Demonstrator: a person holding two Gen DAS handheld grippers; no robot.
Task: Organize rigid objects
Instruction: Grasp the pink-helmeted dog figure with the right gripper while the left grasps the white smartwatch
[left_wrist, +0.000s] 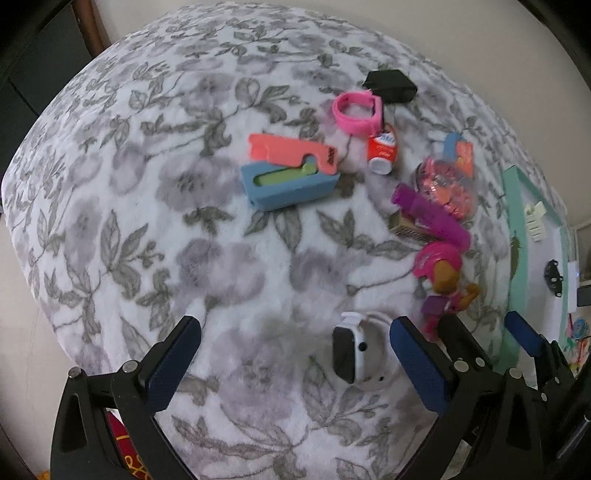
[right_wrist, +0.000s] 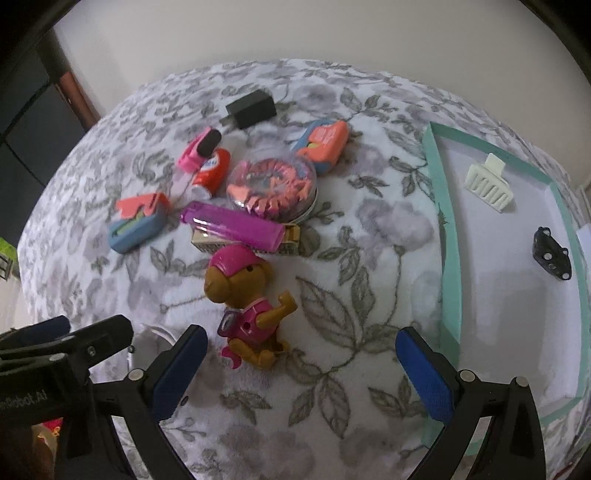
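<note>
Both spread wide, gripping nothing. White watch (left_wrist: 356, 354) between left hand-held gripper (left_wrist: 295, 354) pads; toy dog (right_wrist: 247, 295) just ahead of right hand-held gripper (right_wrist: 301, 363). Best straddling the case squarely before squeezing, then toward the tray (right_wrist: 448, 258).

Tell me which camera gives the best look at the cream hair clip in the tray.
The right wrist view. There the cream hair clip lies in full sight on the white floor of the teal-rimmed tray, its teeth distinct. The left wrist view catches it only small and squeezed at the right edge.
</note>
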